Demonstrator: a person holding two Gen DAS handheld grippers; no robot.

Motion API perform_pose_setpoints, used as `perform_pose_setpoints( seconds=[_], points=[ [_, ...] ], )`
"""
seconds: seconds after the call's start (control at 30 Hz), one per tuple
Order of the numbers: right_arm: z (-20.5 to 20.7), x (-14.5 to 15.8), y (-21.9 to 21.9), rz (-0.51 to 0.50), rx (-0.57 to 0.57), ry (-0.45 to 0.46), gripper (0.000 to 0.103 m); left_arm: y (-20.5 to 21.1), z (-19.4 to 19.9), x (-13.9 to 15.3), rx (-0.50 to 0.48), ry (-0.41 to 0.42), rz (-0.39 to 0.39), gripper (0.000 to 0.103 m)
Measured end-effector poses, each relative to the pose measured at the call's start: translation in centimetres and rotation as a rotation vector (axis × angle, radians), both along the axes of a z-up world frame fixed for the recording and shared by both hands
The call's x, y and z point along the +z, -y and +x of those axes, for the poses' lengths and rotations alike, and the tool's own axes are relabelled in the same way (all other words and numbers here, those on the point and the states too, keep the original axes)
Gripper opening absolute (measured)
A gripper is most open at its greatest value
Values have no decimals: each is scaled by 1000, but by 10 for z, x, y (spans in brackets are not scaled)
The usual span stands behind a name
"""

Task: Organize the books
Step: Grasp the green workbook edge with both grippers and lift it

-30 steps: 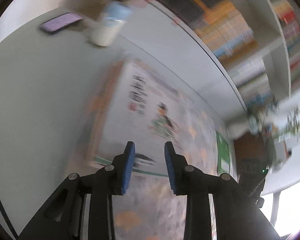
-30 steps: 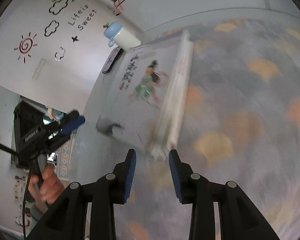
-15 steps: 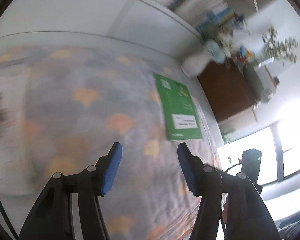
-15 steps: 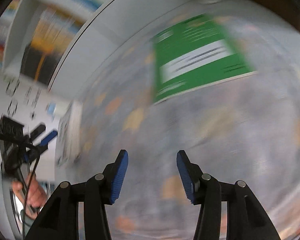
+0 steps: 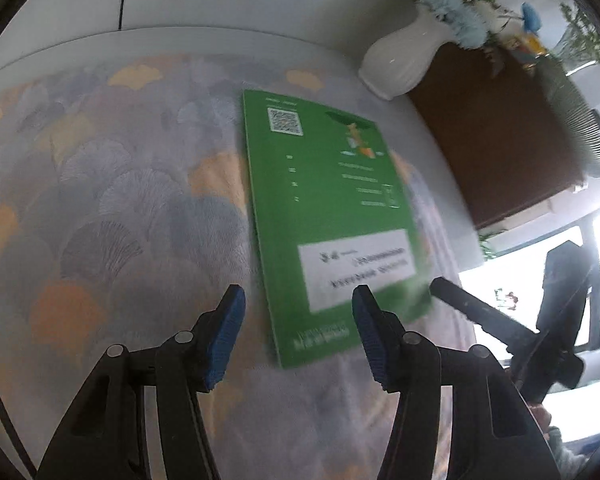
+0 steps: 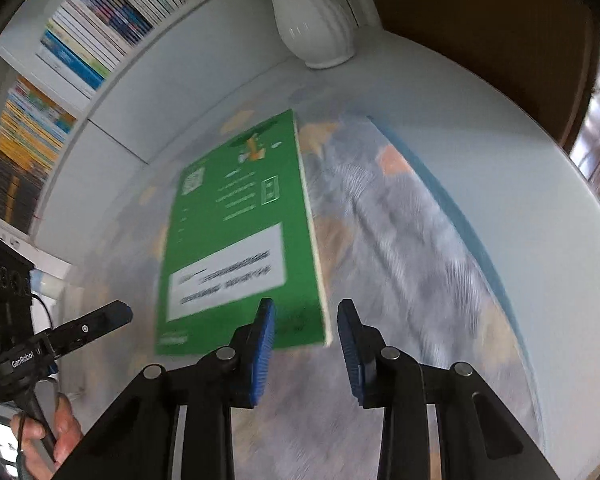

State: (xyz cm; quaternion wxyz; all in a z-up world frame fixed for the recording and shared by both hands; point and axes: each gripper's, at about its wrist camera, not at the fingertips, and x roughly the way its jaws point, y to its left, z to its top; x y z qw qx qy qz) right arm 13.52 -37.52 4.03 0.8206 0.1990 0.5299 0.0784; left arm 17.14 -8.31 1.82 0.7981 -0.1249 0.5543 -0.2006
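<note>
One green book (image 5: 332,216) lies loose on the patterned mat (image 5: 112,200) near the table's back edge, unshelved; my left tongs (image 5: 298,334) and right tongs (image 6: 305,350), jaws just narrowing, hold nothing.

Pale worktop (image 6: 500,184), smooth, against a white wall. A cloth (image 5: 112,208) with grey, blue and orange fan-leaf print covers most of it. Green book (image 5: 324,216) lies flat on the cloth, cover up. White ribbed vase (image 5: 400,60) stands on bare worktop beyond the cloth.
</note>
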Motion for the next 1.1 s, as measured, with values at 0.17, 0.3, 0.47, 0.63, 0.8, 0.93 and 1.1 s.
perform_pose_setpoints(
  seconds=[0.17,0.3,0.47,0.63,0.8,0.93,1.1],
  points=[
    [16,-11,1,22,31,7,32,6,-3,-16,15,-20,-33,45],
    [18,-19,3,126,38,-1,33,1,-7,-17,66,-24,-76,45],
    [7,-20,11,228,55,-48,33,12,-40,-4,20,21,45,45],
    [-31,-20,12,252,113,-94,35,-1,-94,-13,-16,-60,14,45],
    [-74,-23,21,291,181,-155,34,-17,-127,-11,39,-78,-31,45],
    [-83,-23,24,265,157,-143,34,-13,-116,-19,57,-101,-96,45],
    [-87,-28,21,299,124,-106,38,-12,-115,-22,92,-103,-129,45]
  ],
)
